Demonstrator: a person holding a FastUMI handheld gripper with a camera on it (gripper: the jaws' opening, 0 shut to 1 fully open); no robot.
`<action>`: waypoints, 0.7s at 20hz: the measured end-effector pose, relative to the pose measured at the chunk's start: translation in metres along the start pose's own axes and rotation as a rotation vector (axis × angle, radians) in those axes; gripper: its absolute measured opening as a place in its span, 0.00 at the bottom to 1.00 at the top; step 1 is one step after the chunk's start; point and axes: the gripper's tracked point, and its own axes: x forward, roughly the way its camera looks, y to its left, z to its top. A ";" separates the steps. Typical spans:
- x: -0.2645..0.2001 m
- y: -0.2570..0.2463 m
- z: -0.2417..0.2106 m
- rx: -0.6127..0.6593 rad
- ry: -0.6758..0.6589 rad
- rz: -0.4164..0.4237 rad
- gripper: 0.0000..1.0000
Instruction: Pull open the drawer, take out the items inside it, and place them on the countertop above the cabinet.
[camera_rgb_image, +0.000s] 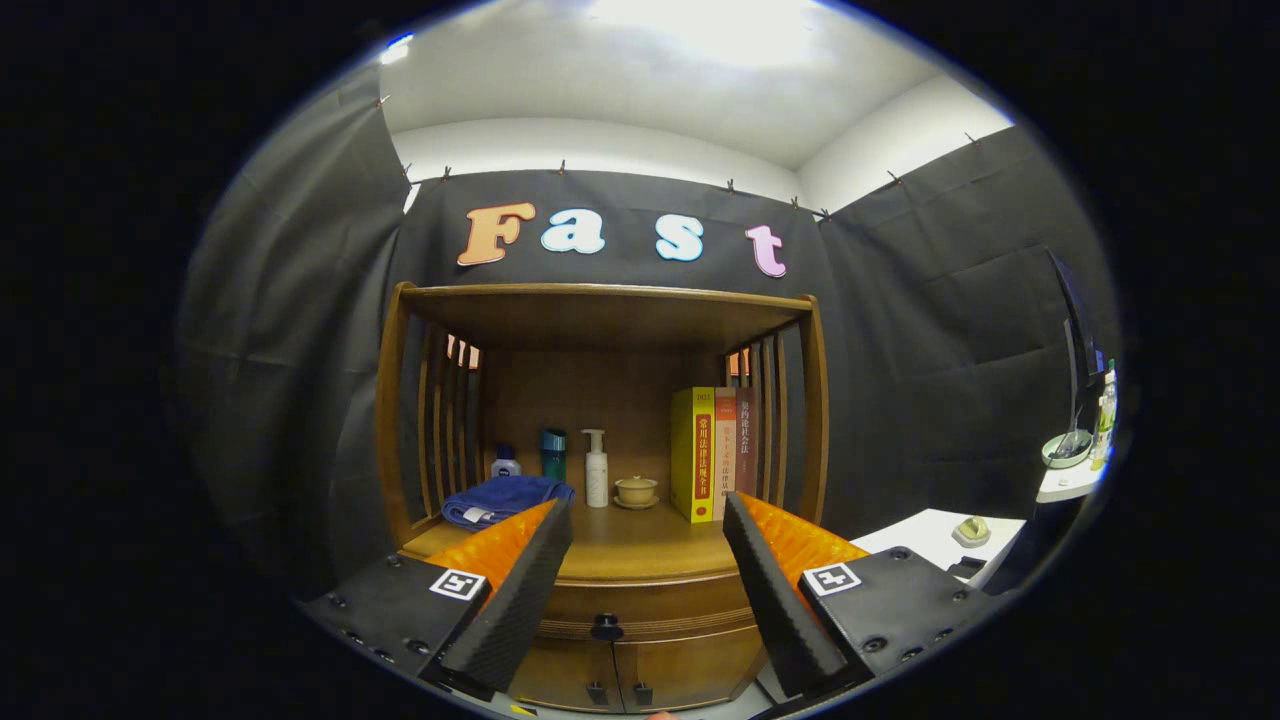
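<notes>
A wooden cabinet (600, 320) stands ahead against the booth wall. Its drawer (650, 598) is closed, and a dark round knob (606, 628) sits on its front, low between my fingers. My gripper (648, 515) is open and holds nothing; its fingers frame the countertop (640, 545) and the drawer from some distance. On the countertop lie a folded blue towel (505, 498), a small bottle (505, 462), a dark green cup (553, 453), a white pump bottle (596, 468), a small lidded bowl (636, 490) and upright books (712, 452). What the drawer holds is hidden.
Two lower cabinet doors (640, 680) with small handles sit under the drawer. A white table (940, 540) with a small object stands to the right, with a monitor (1085, 350) and bottles further right. Slatted side panels and a top shelf enclose the countertop.
</notes>
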 end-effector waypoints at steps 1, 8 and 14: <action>0.000 0.000 0.000 -0.001 -0.001 0.000 0.99; 0.001 0.001 -0.002 -0.003 0.002 0.002 0.99; 0.000 0.000 -0.002 -0.006 0.002 0.000 0.99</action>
